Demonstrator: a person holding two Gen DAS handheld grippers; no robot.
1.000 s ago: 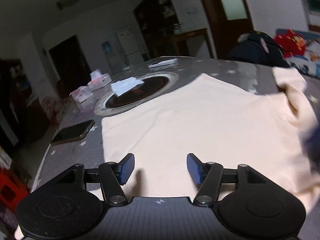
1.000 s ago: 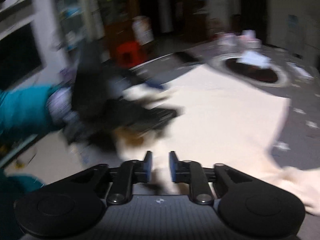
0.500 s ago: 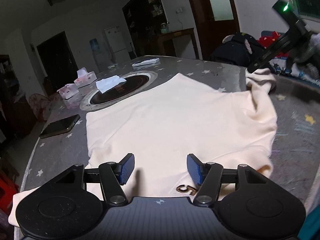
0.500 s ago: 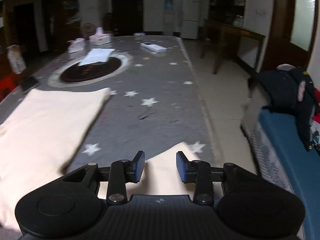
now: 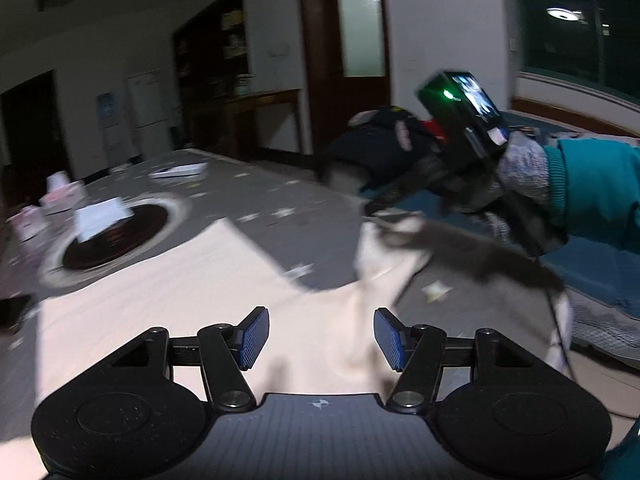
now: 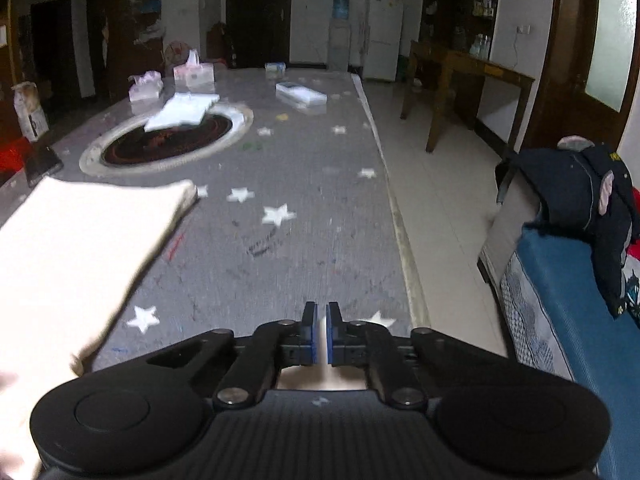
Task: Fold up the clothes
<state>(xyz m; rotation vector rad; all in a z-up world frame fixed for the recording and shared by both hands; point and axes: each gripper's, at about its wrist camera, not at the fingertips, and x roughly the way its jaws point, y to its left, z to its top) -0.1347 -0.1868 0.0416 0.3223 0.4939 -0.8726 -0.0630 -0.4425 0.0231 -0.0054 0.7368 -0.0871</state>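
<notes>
The right gripper (image 6: 320,338) has just closed, its jaws pinching a strip of the cream shirt (image 6: 68,248). The left gripper (image 5: 320,338) stands apart with nothing clamped, hovering over the shirt (image 5: 160,300). The shirt lies on the starred cloth (image 6: 280,184), its near corner lifted by the right gripper (image 5: 372,210). Beyond the shirt, two tissue boxes (image 6: 194,72) stand with tissues poking from them.
</notes>
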